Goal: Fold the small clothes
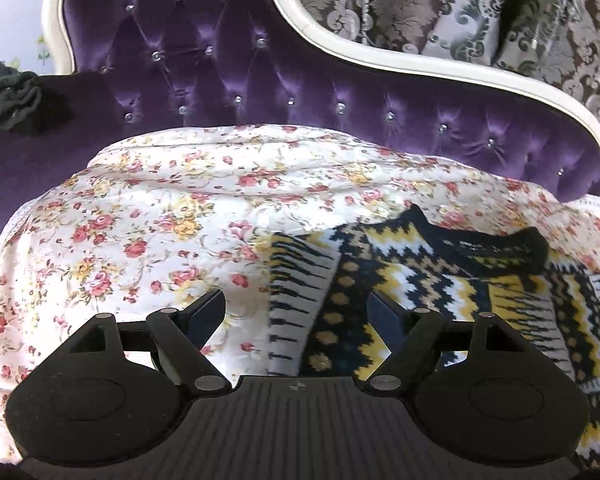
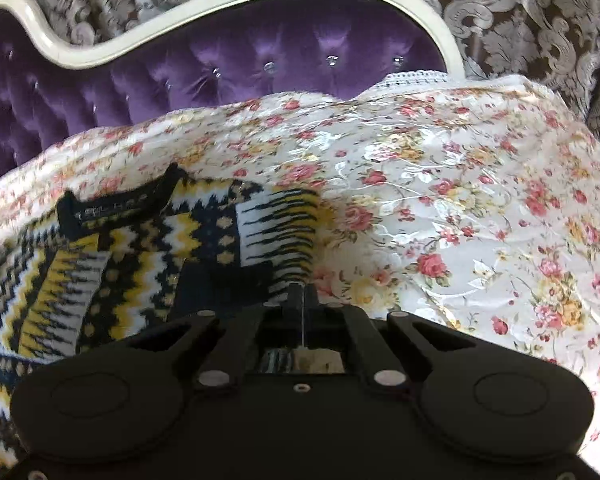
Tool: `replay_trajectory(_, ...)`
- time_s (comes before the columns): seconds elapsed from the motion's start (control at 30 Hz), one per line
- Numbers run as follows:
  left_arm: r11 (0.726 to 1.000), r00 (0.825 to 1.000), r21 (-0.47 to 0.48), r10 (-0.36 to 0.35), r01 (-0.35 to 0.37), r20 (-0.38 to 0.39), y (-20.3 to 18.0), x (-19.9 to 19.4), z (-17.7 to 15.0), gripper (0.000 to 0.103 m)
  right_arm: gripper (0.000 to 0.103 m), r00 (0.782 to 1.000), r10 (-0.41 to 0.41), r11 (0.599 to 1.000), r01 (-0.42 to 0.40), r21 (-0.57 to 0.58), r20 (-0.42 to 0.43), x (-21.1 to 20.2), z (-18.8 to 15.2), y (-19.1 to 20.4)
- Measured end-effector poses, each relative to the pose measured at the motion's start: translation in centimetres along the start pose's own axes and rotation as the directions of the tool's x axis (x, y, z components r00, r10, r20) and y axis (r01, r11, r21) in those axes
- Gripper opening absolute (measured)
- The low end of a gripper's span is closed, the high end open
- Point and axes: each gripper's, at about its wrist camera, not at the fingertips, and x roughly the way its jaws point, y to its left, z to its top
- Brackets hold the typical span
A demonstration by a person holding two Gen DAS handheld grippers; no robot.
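Observation:
A knitted sweater (image 1: 412, 264) in navy, yellow and white zigzags lies on the floral bedspread (image 1: 148, 216), its dark neckband toward the headboard. My left gripper (image 1: 298, 308) hovers open above the sweater's left edge, one finger over the bedspread and the other over the knit, with nothing between them. In the right wrist view the sweater (image 2: 148, 248) fills the left side. My right gripper (image 2: 302, 294) is shut on the striped right edge of the sweater, where the fabric rises slightly to the fingertips.
A purple tufted headboard (image 1: 240, 68) with a cream frame stands behind the bed. A dark bunched cloth (image 1: 18, 98) rests at the far left on the purple upholstery. Grey damask curtains (image 1: 460, 4) hang behind. The bedspread (image 2: 480, 200) stretches to the right.

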Motion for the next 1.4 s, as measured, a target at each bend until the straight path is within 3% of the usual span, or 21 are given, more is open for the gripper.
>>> replay_trajectory(0.07, 1.0, 1.0, -0.002, -0.007, 0.007, -0.016, -0.2, 0.2, -0.2, 0.077, 0.018, 0.998, 0.054, 0.997, -0.055, 0.055, 0.029, -0.4, 0.2, -0.8)
replay_trajectory(0.13, 0.999, 0.999, 0.019, -0.03, 0.031, -0.043, -0.7, 0.7, -0.6, 0.077, 0.023, 0.996, 0.081, 0.994, -0.084, 0.072, 0.048, -0.6, 0.4, -0.8)
replay_trajectory(0.17, 0.999, 0.998, 0.033, -0.037, 0.039, -0.052, -1.1, 0.9, -0.9, 0.077, 0.039, 0.994, 0.093, 0.992, -0.097, 0.076, 0.055, -0.6, 0.4, -0.7)
replay_trajectory(0.23, 0.998, 0.997, 0.052, -0.042, 0.045, -0.064, -1.7, 1.1, -1.6, 0.077, 0.061, 0.992, 0.115, 0.99, -0.118, 0.081, 0.047, -0.4, 0.3, -0.6)
replay_trajectory(0.27, 0.997, 0.996, 0.059, -0.041, 0.046, -0.075, -2.0, 1.4, -1.9, 0.077, 0.062, 0.991, 0.126, 0.988, -0.129, 0.082, 0.04, -0.2, 0.2, -0.4)
replay_trajectory(0.43, 0.997, 0.991, 0.071, -0.023, 0.033, -0.132, -2.4, 2.9, -3.4, 0.078, 0.062, 0.99, 0.141, 0.989, -0.14, 0.037, -0.016, 0.7, -0.3, 0.8)
replay_trajectory(0.63, 0.998, 0.993, 0.053, -0.031, 0.038, -0.117, -2.1, 2.6, -3.8, 0.08, 0.058, 0.992, 0.116, 0.993, -0.117, -0.019, -0.043, 1.3, -0.8, 1.7)
replay_trajectory(0.8, 0.998, 0.993, 0.057, -0.033, 0.04, -0.117, -2.3, 2.6, -3.8, 0.08, 0.055, 0.989, 0.149, 0.989, -0.149, 0.004, 0.023, 0.2, -0.4, 1.3)
replay_trajectory(0.97, 0.998, 0.992, 0.053, -0.03, 0.036, -0.119, -2.3, 2.5, -3.8, 0.08, 0.055, 0.981, 0.189, 0.982, -0.188, 0.028, -0.044, 1.7, -0.7, 1.3)
replay_trajectory(1.07, 0.998, 0.993, 0.049, -0.026, 0.032, -0.114, -2.4, 2.4, -3.8, 0.08, 0.055, 0.983, 0.173, 0.985, -0.174, -0.004, -0.064, 2.1, -0.8, 2.0)
replay_trajectory(1.1, 0.998, 0.993, 0.047, -0.029, 0.034, -0.114, -2.4, 2.2, -3.8, 0.08, 0.053, 0.984, 0.166, 0.986, -0.166, -0.007, -0.067, 2.2, -0.9, 2.1)
replay_trajectory(1.13, 0.998, 0.993, 0.045, -0.034, 0.039, -0.114, -2.3, 2.0, -3.8, 0.08, 0.028, 0.986, 0.152, 0.988, -0.153, -0.01, -0.065, 2.2, -0.9, 2.2)
replay_trajectory(1.17, 0.998, 0.993, 0.043, -0.043, 0.048, -0.113, -2.4, 1.8, -3.7, 0.08, 0.012, 0.989, 0.134, 0.991, -0.135, -0.017, -0.067, 2.1, -0.9, 2.2)
replay_trajectory(1.4, 0.994, 0.989, -0.022, -0.113, 0.111, -0.093, -2.2, 1.0, -3.4, 0.08, 0.01, 0.995, 0.099, 0.995, -0.1, -0.014, -0.023, 0.6, -0.6, 1.5)
